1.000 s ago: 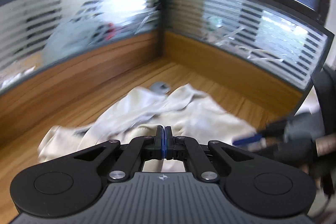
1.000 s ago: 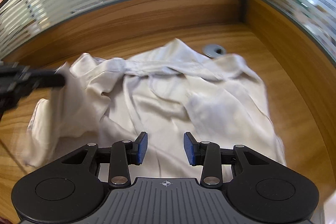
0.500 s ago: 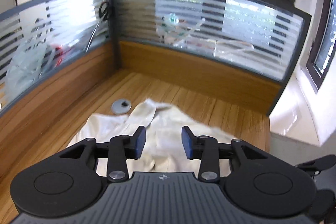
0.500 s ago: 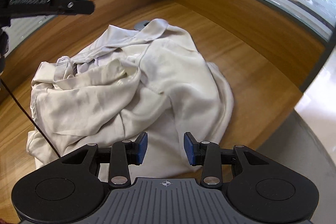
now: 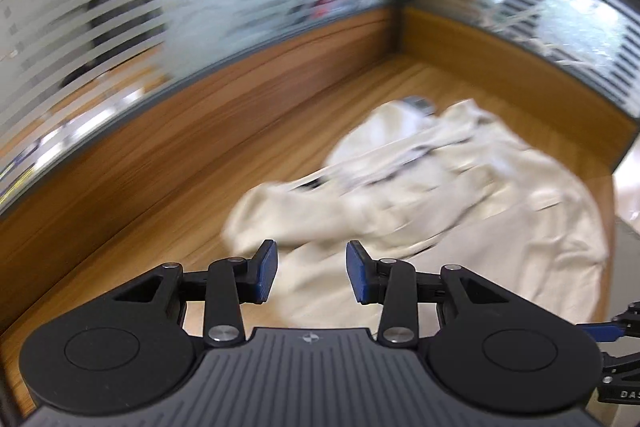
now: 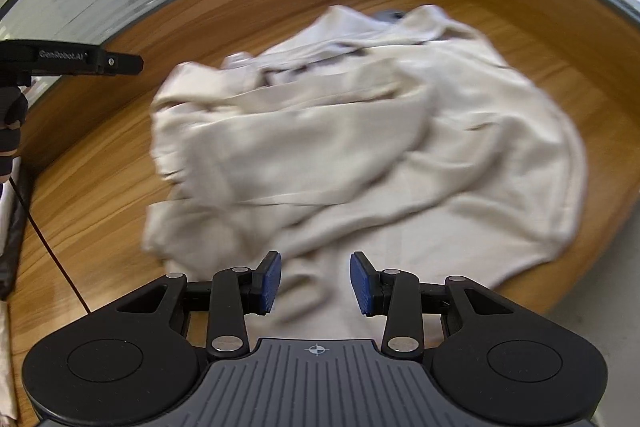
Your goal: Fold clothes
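A crumpled cream garment (image 5: 460,195) lies in a loose heap on the wooden desk (image 5: 168,187). It is blurred in both views. My left gripper (image 5: 312,273) hovers over the heap's near left edge, jaws open, with nothing pinched between the blue pads (image 5: 266,273). My right gripper (image 6: 316,281) is open too, above the near hem of the garment (image 6: 360,147), which shows through the gap untouched. The left gripper's black body (image 6: 72,61) juts in at the upper left of the right wrist view. A tip of the right gripper (image 5: 616,331) shows at the left view's lower right.
A small grey disc (image 5: 418,103) lies on the desk just beyond the heap, near the corner. Wood-and-frosted-glass partitions (image 5: 200,27) wall the desk at the back and right. The desk edge (image 6: 600,267) runs close to the garment's right side. A gloved hand (image 6: 10,123) is at far left.
The left gripper was shut a second ago and has stood open since half a second ago. Both views have swung sideways over the garment. The right gripper stayed open throughout.
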Available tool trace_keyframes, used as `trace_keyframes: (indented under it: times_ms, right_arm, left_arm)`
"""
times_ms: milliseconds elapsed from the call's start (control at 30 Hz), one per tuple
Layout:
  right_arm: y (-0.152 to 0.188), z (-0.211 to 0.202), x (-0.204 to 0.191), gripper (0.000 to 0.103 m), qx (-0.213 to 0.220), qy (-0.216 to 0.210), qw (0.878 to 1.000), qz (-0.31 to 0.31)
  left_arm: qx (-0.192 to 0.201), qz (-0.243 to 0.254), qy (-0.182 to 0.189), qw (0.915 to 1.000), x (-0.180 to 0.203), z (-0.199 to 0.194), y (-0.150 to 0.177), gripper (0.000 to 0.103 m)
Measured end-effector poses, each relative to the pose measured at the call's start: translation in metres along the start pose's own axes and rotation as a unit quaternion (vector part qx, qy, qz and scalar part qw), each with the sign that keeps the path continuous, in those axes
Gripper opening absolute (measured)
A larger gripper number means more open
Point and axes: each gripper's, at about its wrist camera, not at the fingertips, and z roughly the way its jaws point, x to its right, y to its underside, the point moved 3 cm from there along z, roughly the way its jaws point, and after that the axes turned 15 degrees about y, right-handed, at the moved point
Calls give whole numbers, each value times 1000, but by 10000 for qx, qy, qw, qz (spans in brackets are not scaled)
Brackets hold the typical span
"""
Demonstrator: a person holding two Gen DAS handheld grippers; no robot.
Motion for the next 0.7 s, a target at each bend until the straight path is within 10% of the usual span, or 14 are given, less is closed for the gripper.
trace_keyframes:
  times_ms: [333,467,700]
  right_arm:
    - [6,47,-79,39,41,255,9994,-239]
    - [9,59,-74,6,-50,325,9994,-146]
    - [11,22,-36,4,66,224,9994,274]
  left_arm:
    - [-296,-91,-271,9992,-70,-16,43,48]
    - [-350,45,-152,9993,-74,7,44,55]
    - [-337,-23,70,9994,-70,71,30,55]
